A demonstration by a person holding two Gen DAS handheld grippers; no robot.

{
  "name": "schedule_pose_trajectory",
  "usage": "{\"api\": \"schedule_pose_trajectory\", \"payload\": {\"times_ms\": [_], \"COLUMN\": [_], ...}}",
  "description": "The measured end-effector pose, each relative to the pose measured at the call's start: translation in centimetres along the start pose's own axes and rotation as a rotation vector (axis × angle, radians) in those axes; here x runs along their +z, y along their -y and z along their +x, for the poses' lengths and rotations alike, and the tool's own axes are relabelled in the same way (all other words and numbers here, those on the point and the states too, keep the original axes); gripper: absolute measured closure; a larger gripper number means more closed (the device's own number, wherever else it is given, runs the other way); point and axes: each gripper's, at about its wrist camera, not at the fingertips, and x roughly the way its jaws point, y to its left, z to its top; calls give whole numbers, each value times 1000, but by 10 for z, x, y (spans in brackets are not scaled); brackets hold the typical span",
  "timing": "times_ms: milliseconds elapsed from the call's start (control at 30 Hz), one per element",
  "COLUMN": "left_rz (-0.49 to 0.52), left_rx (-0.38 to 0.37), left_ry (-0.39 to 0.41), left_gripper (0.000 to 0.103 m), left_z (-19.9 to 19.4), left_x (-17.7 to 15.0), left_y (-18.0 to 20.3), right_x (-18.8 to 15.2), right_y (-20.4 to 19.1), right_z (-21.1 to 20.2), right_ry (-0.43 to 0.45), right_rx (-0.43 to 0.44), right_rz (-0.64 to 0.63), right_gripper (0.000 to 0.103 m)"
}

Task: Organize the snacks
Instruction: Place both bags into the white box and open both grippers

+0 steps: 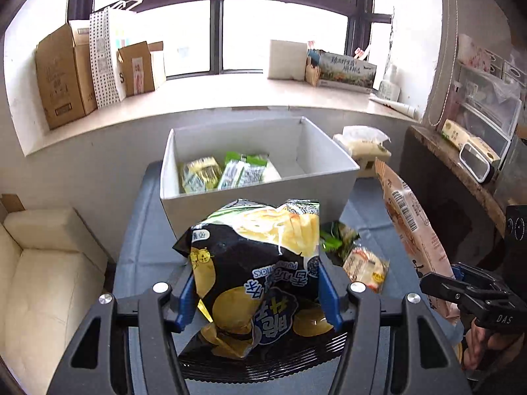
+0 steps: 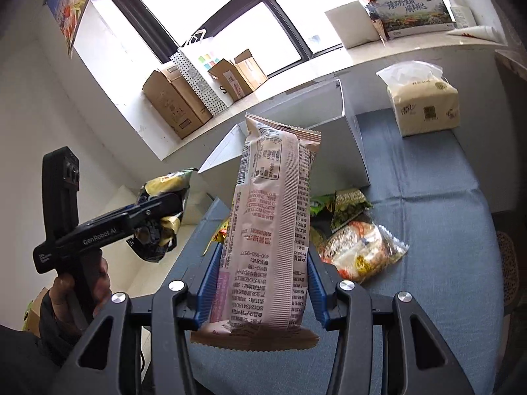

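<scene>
My left gripper [image 1: 255, 291] is shut on a black and yellow chip bag [image 1: 257, 270] and holds it above the blue table, just in front of the white box [image 1: 243, 197]. The box holds yellow and green snack packets [image 1: 227, 172]. My right gripper [image 2: 263, 283] is shut on a long pink snack pack [image 2: 270, 230], held upright above the table; it also shows in the left wrist view [image 1: 415, 230]. The left gripper with the chip bag [image 2: 164, 197] shows at left in the right wrist view. Loose snacks [image 2: 359, 250] lie on the table by the box [image 2: 329, 164].
A tissue pack [image 2: 423, 105] stands on the blue table [image 2: 428, 214] right of the box. Cardboard boxes [image 1: 62, 75] and a dotted bag [image 1: 102, 59] sit on the window sill. A cream sofa [image 1: 42, 270] is at left, a dark shelf [image 1: 461, 154] at right.
</scene>
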Motion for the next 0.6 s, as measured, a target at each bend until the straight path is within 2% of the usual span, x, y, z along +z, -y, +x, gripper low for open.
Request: {"api": "schedule_pose_trajectory", "payload": {"times_ms": [200, 233, 367, 500, 600], "left_rz": [-9, -12, -15, -8, -18], "left_rx": [-21, -36, -16, -9, 4], "left_ry": [68, 69, 67, 18, -46], "left_gripper": [38, 38, 38, 38, 34], "left_z": [13, 20, 59, 109, 147], "left_x": [66, 78, 123, 147, 147], "left_y": [-29, -33, -45, -56, -65], "right_x": [60, 73, 128, 172, 188], "right_y": [-24, -26, -23, -18, -4], "right_z": [21, 28, 63, 107, 139], "right_ry": [40, 40, 15, -40, -97], "right_rx": [-78, -87, -132, -212, -278], "right_rz": [-138, -157, -171, -189, -183], "right_gripper": [50, 50, 50, 50, 50]}}
